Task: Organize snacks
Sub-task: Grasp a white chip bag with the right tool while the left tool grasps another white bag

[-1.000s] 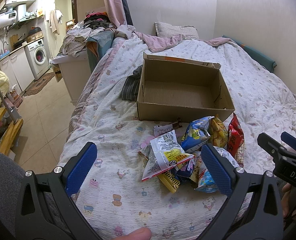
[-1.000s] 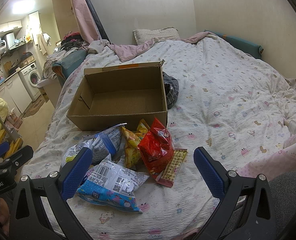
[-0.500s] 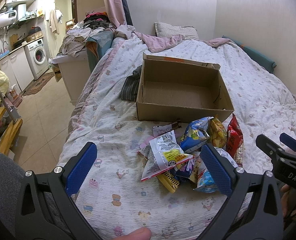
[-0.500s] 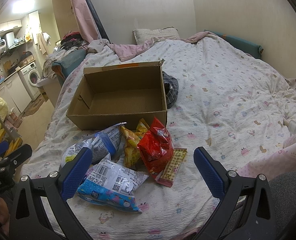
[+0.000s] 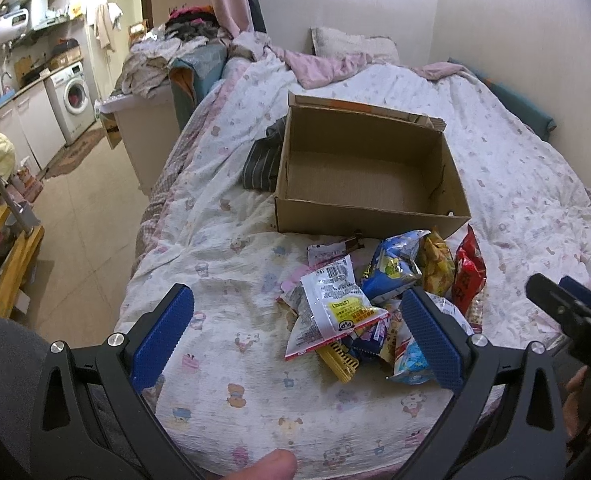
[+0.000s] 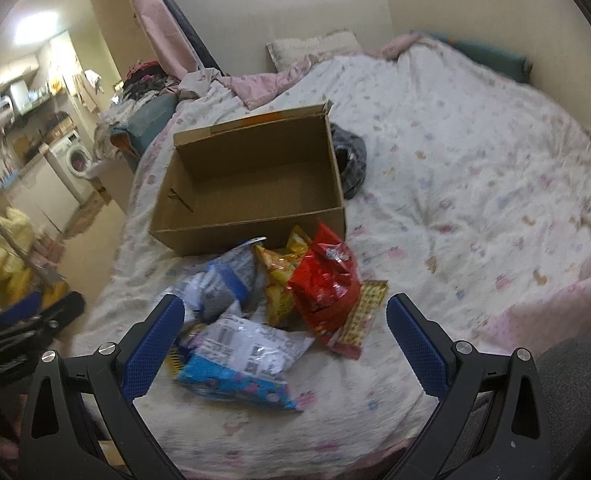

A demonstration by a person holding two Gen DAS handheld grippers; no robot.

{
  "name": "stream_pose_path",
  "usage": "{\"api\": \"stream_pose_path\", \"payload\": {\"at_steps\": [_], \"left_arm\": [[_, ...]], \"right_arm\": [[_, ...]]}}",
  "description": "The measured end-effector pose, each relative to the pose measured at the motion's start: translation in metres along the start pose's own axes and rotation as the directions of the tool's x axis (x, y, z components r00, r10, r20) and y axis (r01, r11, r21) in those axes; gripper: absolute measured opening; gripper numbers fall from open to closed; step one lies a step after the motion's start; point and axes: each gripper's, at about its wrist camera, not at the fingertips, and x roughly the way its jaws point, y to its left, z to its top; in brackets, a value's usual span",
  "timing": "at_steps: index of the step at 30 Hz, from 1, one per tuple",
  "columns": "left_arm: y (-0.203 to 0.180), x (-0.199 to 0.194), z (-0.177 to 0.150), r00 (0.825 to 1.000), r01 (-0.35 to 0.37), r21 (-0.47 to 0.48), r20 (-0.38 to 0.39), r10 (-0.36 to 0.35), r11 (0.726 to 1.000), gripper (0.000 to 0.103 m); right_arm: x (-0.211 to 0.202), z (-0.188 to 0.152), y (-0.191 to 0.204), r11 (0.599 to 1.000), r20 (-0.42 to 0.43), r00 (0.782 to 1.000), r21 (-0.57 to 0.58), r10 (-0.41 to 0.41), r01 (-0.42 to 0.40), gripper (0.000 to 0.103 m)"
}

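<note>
An empty open cardboard box (image 5: 359,176) sits on the bed; it also shows in the right wrist view (image 6: 255,184). A pile of snack bags lies just in front of it: a white bag (image 5: 331,308), a blue bag (image 5: 395,268), a yellow bag (image 5: 437,264), a red bag (image 5: 469,272). In the right wrist view the red bag (image 6: 323,280), a white-blue bag (image 6: 239,360) and a flat yellow pack (image 6: 363,312) are nearest. My left gripper (image 5: 295,336) is open and empty above the pile's near side. My right gripper (image 6: 285,340) is open and empty over the pile.
The bed (image 5: 223,240) has a patterned white quilt. A dark folded cloth (image 5: 263,160) lies beside the box. The bed's left edge drops to a tiled floor (image 5: 75,208) with a washing machine (image 5: 73,98) and cabinets beyond. Walls stand behind and right.
My right gripper has moved forward and down toward the snack pile; its view is now blurred. My left gripper has shifted only slightly.
</note>
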Motion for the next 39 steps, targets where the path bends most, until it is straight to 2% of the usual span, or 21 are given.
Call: {"api": "stream_pose_path", "payload": {"at_steps": [4, 8, 10, 11, 14, 16, 18, 20, 24, 26, 27, 28, 30, 31, 35, 39], "left_arm": [[0.005, 0.004, 0.016, 1.0, 0.007, -0.006, -0.029, -0.007, 1.0, 0.103], [0.008, 0.012, 0.034, 0.998, -0.005, 0.013, -0.059, 0.006, 1.0, 0.103], [0.012, 0.021, 0.041, 0.996, -0.018, 0.02, -0.086, 0.019, 1.0, 0.103], [0.013, 0.026, 0.043, 0.994, -0.025, 0.019, -0.102, 0.027, 1.0, 0.103], [0.02, 0.045, 0.043, 0.986, -0.033, 0.005, -0.163, 0.033, 0.999, 0.103], [0.024, 0.055, 0.039, 0.98, -0.035, -0.006, -0.198, 0.034, 0.999, 0.103], [0.028, 0.066, 0.033, 0.972, -0.033, -0.022, -0.234, 0.027, 0.999, 0.103], [0.032, 0.071, 0.03, 0.964, -0.024, -0.044, -0.264, 0.011, 0.999, 0.103], [0.038, 0.072, 0.029, 0.962, -0.027, -0.066, -0.273, 0.008, 0.997, 0.103], [0.04, 0.074, 0.03, 0.96, -0.037, -0.082, -0.279, 0.013, 0.996, 0.103], [0.041, 0.075, 0.032, 0.958, -0.035, -0.09, -0.286, 0.007, 0.995, 0.103], [0.041, 0.077, 0.034, 0.956, -0.025, -0.098, -0.294, -0.005, 0.995, 0.103], [0.041, 0.079, 0.036, 0.953, -0.026, -0.099, -0.301, -0.005, 0.995, 0.103], [0.041, 0.082, 0.036, 0.95, -0.029, -0.099, -0.312, -0.003, 0.995, 0.103], [0.043, 0.095, 0.038, 0.93, -0.015, -0.141, -0.365, -0.038, 0.99, 0.103], [0.041, 0.114, 0.039, 0.893, 0.026, -0.189, -0.436, -0.108, 0.982, 0.102]], "right_arm": [[-0.002, 0.011, -0.006, 0.994, -0.065, 0.995, 0.086, 0.072, -0.066, 0.103], [0.007, 0.016, -0.01, 0.981, -0.17, 0.977, 0.167, 0.131, -0.103, 0.103], [0.017, 0.016, -0.011, 0.975, -0.232, 0.963, 0.201, 0.138, -0.091, 0.103], [0.022, 0.014, -0.012, 0.972, -0.263, 0.954, 0.219, 0.147, -0.089, 0.103], [0.047, 0.006, -0.012, 0.95, -0.37, 0.908, 0.301, 0.199, -0.086, 0.103], [0.069, -0.005, -0.008, 0.943, -0.453, 0.865, 0.328, 0.215, -0.063, 0.103], [0.086, -0.013, -0.003, 0.941, -0.492, 0.844, 0.335, 0.213, -0.043, 0.103], [0.1, -0.019, -0.001, 0.945, -0.517, 0.836, 0.326, 0.182, -0.004, 0.103], [0.129, -0.029, -0.002, 0.946, -0.568, 0.807, 0.322, 0.162, 0.036, 0.103], [0.134, -0.031, 0.001, 0.956, -0.566, 0.814, 0.288, 0.13, 0.048, 0.102], [0.134, -0.032, 0.003, 0.966, -0.567, 0.818, 0.253, 0.1, 0.057, 0.096], [0.134, -0.033, 0.005, 0.971, -0.57, 0.816, 0.236, 0.099, 0.047, 0.081], [0.135, -0.037, 0.007, 0.969, -0.583, 0.802, 0.244, 0.13, 0.02, 0.074], [0.133, -0.038, 0.007, 0.97, -0.577, 0.805, 0.244, 0.137, 0.011, 0.07], [0.117, -0.033, 0.008, 0.962, -0.542, 0.819, 0.269, 0.186, -0.04, 0.066], [0.092, -0.021, 0.006, 0.958, -0.499, 0.834, 0.263, 0.236, -0.113, 0.064]]}}
